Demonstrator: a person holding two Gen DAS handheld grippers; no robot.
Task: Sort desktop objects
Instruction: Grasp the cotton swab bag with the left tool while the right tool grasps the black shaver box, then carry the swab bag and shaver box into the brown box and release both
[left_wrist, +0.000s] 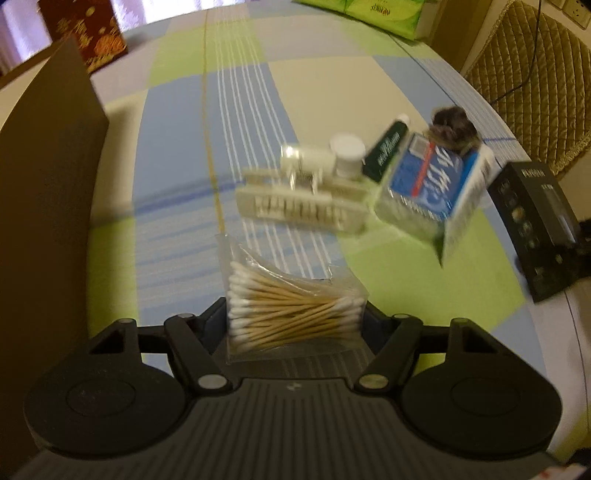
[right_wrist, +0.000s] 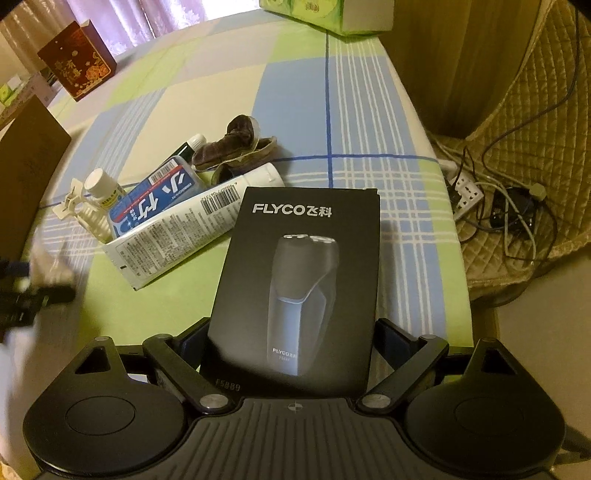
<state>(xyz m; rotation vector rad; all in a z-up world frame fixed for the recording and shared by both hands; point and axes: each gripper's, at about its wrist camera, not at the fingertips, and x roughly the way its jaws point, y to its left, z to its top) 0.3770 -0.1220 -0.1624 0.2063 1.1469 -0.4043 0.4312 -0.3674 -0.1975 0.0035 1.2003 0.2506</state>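
My left gripper (left_wrist: 295, 312) is shut on a clear bag of cotton swabs (left_wrist: 291, 295), held just above the checked tablecloth (left_wrist: 177, 229). My right gripper (right_wrist: 291, 326) is shut on a black FLYCO shaver box (right_wrist: 295, 273), which also shows at the right edge of the left wrist view as the shaver box (left_wrist: 535, 225). Between them lies a loose pile: a white comb (left_wrist: 303, 205), a white bottle (left_wrist: 347, 153), a dark green tube (left_wrist: 384, 151), a blue-and-white toothpaste tube (left_wrist: 432, 188) and a brown cloth (left_wrist: 452, 125).
A brown cardboard box (left_wrist: 48, 184) stands at the left. At the far side are a red box (left_wrist: 85, 33) and a green tissue pack (left_wrist: 369, 14). Right of the table are a quilted chair (left_wrist: 535, 74) and a power strip with cables (right_wrist: 469, 192) on the floor.
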